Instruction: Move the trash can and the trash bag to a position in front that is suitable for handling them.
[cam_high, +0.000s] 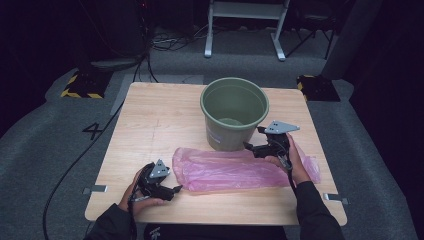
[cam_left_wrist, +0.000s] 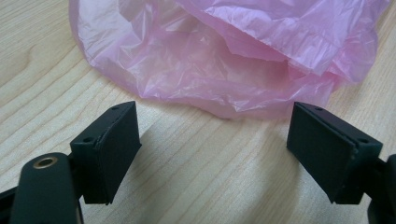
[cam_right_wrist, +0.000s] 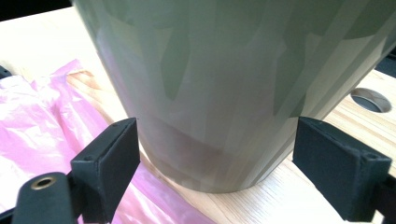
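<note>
We hold our left gripper (cam_high: 176, 189), jaws apart, near the pink bag (cam_high: 235, 170) to grab its left end; our right gripper (cam_high: 248, 146), jaws apart, faces the green bucket (cam_high: 234, 112) to steady it.

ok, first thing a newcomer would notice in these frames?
The pink plastic bag lying flat across the near half of the wooden table, with the green bucket standing upright just behind it. The open left gripper sits at the bag's left end; the open right gripper faces the bucket's base.

Lab-like recording space, wooden table (cam_high: 150, 125) on grey carpet, floor cables (cam_high: 75, 160), hazard-striped blocks (cam_high: 82, 86), dark surroundings
</note>
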